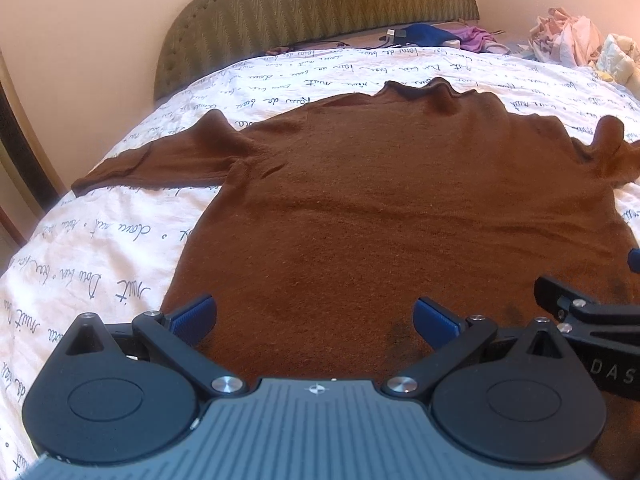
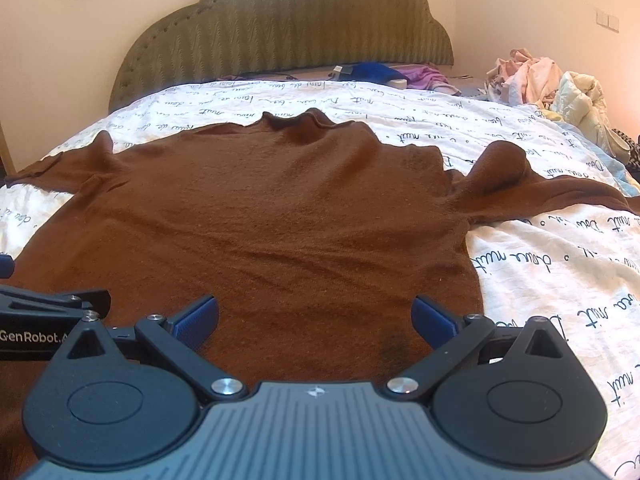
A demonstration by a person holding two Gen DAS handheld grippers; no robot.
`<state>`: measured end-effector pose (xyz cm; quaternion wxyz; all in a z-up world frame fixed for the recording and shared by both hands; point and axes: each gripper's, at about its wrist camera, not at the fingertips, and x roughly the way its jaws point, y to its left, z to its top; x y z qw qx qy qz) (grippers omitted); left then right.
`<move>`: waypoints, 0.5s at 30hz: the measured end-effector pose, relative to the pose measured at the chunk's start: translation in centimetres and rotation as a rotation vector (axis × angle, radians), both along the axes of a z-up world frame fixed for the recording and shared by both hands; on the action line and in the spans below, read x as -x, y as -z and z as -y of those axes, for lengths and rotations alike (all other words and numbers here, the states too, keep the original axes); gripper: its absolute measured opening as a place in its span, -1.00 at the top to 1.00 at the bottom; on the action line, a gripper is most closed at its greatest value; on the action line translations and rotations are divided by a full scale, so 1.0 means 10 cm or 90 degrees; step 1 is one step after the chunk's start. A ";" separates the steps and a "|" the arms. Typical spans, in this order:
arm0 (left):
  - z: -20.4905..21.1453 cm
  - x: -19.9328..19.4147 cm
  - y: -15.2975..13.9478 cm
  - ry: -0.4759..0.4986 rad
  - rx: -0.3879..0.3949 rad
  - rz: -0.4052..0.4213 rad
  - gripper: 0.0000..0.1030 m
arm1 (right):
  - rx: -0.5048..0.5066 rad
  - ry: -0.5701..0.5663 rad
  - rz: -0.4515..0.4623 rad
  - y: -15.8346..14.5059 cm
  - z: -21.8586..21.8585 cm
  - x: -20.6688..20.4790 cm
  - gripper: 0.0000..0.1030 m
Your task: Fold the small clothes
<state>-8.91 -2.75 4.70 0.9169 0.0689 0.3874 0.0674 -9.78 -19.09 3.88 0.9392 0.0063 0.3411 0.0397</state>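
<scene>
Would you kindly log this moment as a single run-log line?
stage: fold not begun | brown knit sweater: flat on white script-print bedcover, sleeves spread | left gripper: open, over hem | right gripper: open, over hem

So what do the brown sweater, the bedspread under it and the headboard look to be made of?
Brown sweater: probably a fine wool-like knit, matte and fuzzy.
Bedspread: thin white woven cloth, likely cotton, matte, printed with script, lightly creased.
Headboard: olive upholstery fabric, zigzag ribbed, stud-trimmed.
</scene>
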 end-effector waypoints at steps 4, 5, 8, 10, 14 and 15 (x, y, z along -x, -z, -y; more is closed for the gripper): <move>0.03 -0.02 -0.01 0.000 -0.006 -0.002 -1.00 | 0.002 -0.004 -0.002 -0.01 0.00 0.01 -1.00; 0.05 -0.03 0.00 0.001 -0.012 -0.004 -1.00 | 0.004 -0.004 -0.001 -0.02 0.00 0.01 -1.00; 0.08 -0.05 0.01 -0.001 -0.014 -0.008 -1.00 | 0.008 -0.007 -0.001 -0.03 0.01 0.01 -1.00; 0.09 -0.06 0.01 -0.003 -0.010 -0.011 -1.00 | 0.008 -0.005 -0.001 -0.03 0.02 0.00 -1.00; 0.12 -0.09 0.02 -0.009 0.000 -0.017 -1.00 | -0.001 -0.006 -0.002 -0.04 0.06 -0.01 -1.00; 0.13 -0.10 0.02 -0.012 0.004 -0.020 -1.00 | -0.003 -0.005 -0.001 -0.04 0.08 -0.01 -1.00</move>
